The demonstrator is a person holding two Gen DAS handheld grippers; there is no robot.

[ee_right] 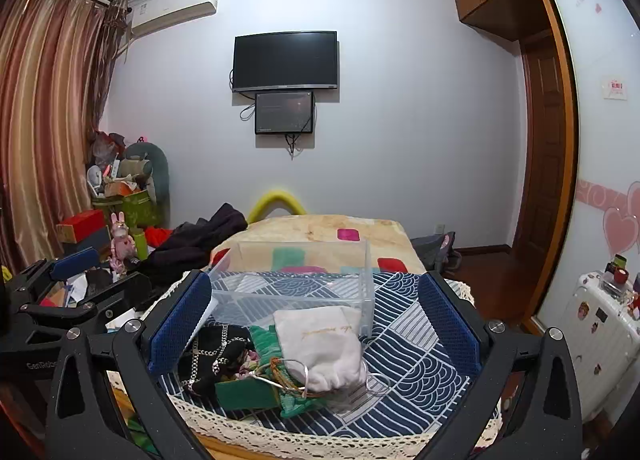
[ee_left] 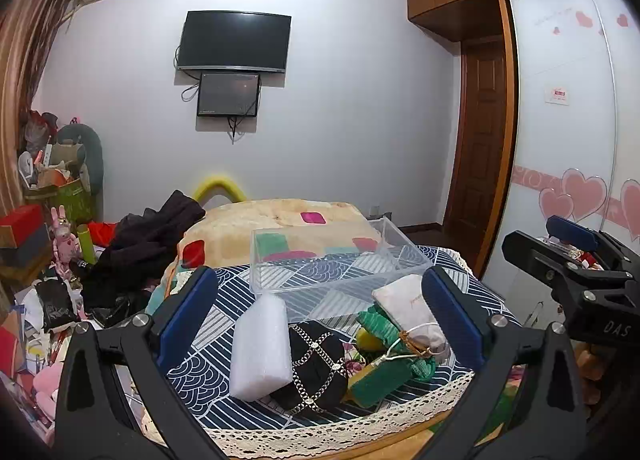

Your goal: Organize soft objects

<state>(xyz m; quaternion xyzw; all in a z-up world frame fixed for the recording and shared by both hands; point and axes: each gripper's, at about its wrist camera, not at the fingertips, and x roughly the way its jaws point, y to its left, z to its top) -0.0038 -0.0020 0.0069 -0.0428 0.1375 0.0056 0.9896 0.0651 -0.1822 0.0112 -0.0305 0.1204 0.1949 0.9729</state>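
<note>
On a blue patterned cloth [ee_left: 224, 324] lies a small pile of soft things. It holds a white foam block [ee_left: 262, 344], a black pouch with a silver chain [ee_left: 316, 368], a green knitted cloth [ee_left: 380, 324], a white drawstring pouch [ee_left: 412, 312] and a green sponge block [ee_left: 380, 380]. Just behind them stands a clear plastic box [ee_left: 332, 256] with nothing in it. My left gripper [ee_left: 320, 316] hangs open before the pile, touching nothing. My right gripper [ee_right: 316, 320] is open too, with the white pouch [ee_right: 324, 344] and the black pouch [ee_right: 212, 352] lying ahead of its fingers.
The cloth's lace edge [ee_right: 280, 432] marks the near rim. Behind the clear box [ee_right: 296, 276] lie a beige blanket [ee_right: 320, 232] and dark clothes [ee_right: 192, 244]. Clutter [ee_left: 48, 292] fills the left side; a white suitcase [ee_right: 600, 332] stands at the right.
</note>
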